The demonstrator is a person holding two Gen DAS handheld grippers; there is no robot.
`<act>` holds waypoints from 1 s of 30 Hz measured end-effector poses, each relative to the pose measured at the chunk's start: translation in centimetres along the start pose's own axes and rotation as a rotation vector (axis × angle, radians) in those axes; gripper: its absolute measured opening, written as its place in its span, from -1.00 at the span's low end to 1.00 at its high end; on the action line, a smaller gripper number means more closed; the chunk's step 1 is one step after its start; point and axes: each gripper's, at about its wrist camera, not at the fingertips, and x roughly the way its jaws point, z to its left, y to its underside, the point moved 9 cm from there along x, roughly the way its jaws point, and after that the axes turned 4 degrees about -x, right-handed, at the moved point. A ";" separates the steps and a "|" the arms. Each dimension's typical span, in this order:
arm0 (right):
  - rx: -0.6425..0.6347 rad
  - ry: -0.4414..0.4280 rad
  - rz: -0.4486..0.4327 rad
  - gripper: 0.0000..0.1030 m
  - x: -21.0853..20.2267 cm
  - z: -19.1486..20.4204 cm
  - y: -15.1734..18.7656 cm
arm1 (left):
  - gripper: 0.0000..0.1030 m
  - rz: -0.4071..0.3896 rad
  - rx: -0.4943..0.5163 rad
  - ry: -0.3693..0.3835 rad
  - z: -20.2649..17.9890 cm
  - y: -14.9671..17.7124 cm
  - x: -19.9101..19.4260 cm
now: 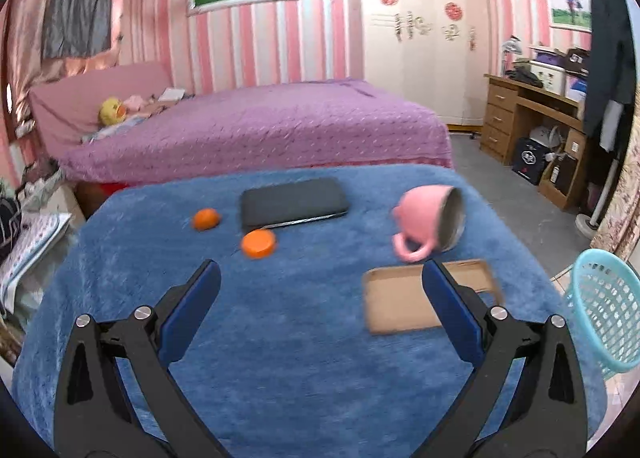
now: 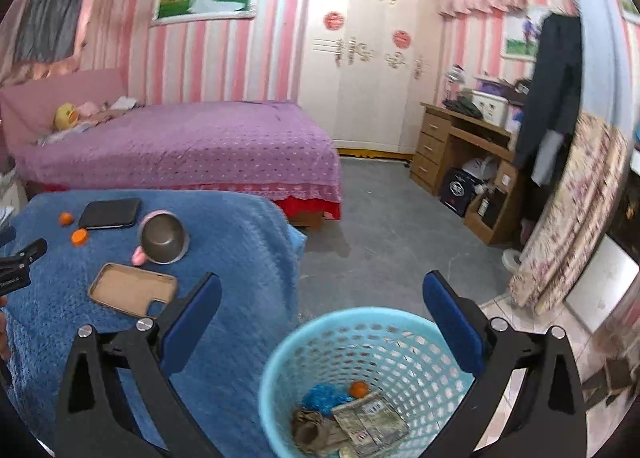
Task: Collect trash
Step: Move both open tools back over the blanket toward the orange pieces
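Observation:
My left gripper point(image 1: 320, 278) is open and empty above the blue-covered table point(image 1: 280, 338). Ahead of it lie an orange bottle cap point(image 1: 259, 243) and a small orange fruit point(image 1: 206, 219). My right gripper point(image 2: 322, 290) is open and empty over the light blue trash basket point(image 2: 320, 334) beside the table. The basket holds a blue crumpled piece point(image 2: 322, 398), an orange piece point(image 2: 358, 389), a brown wad point(image 2: 312, 428) and a printed wrapper point(image 2: 370, 422). The cap point(image 2: 79, 237) and the fruit point(image 2: 65, 219) also show in the right wrist view.
On the table lie a black phone point(image 1: 294, 202), a tipped pink mug point(image 1: 430, 222) and a tan phone case point(image 1: 404, 300). The basket point(image 1: 604, 310) stands right of the table. A purple bed point(image 1: 260, 130) and a wooden desk point(image 1: 532, 126) lie beyond.

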 end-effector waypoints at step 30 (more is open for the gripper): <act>-0.155 -0.396 0.104 0.91 14.0 37.2 -2.6 | 0.89 0.119 -0.250 -0.285 25.6 -0.3 8.2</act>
